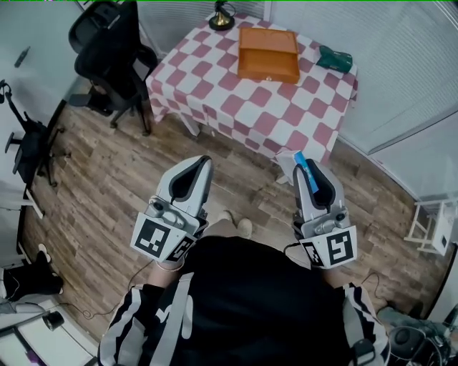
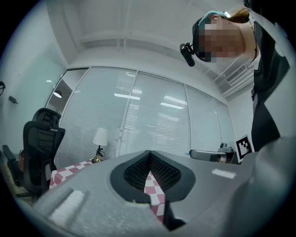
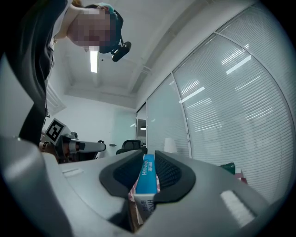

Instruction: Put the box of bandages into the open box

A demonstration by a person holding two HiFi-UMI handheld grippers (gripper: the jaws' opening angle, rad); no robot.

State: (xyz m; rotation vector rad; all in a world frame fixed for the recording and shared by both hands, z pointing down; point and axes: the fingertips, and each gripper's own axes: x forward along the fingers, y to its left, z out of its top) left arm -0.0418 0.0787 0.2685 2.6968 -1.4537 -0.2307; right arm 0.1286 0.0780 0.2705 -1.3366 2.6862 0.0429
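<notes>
1. Nearest us, at the bottom of the head view, is the person's black top (image 1: 250,300), with striped sleeves on either side.
2. Just beyond it, the right gripper (image 1: 303,166) is clamped on the box of bandages (image 1: 310,177). This is a slim carton with a blue side and a white end. It stands on edge between the two black pads and pokes out a little past their tips.
3. The left gripper (image 1: 202,163) is clenched on nothing. Its ribbed pads meet at the tips, and only a sliver of checked cloth shows through the narrow slit lower down.
4. We see both grippers held above the wood floor (image 1: 107,179), short of the table (image 1: 236,107). The right one, with its carton, lines up with the table's near right corner.
5. The table is covered in a pink and white checked cloth. On its far half lies the orange box (image 1: 268,53), well apart from the box of bandages. From this height we cannot tell how its lid stands.
6. A small green object (image 1: 334,58) lies at the table's right edge, beside the orange box. A lamp (image 1: 220,18) with a white shade stands at the table's far left corner.
7. A black office chair (image 1: 111,50) stands just left of the table. Glass walls with white blinds (image 1: 401,71) run behind the table and along its right side.
</notes>
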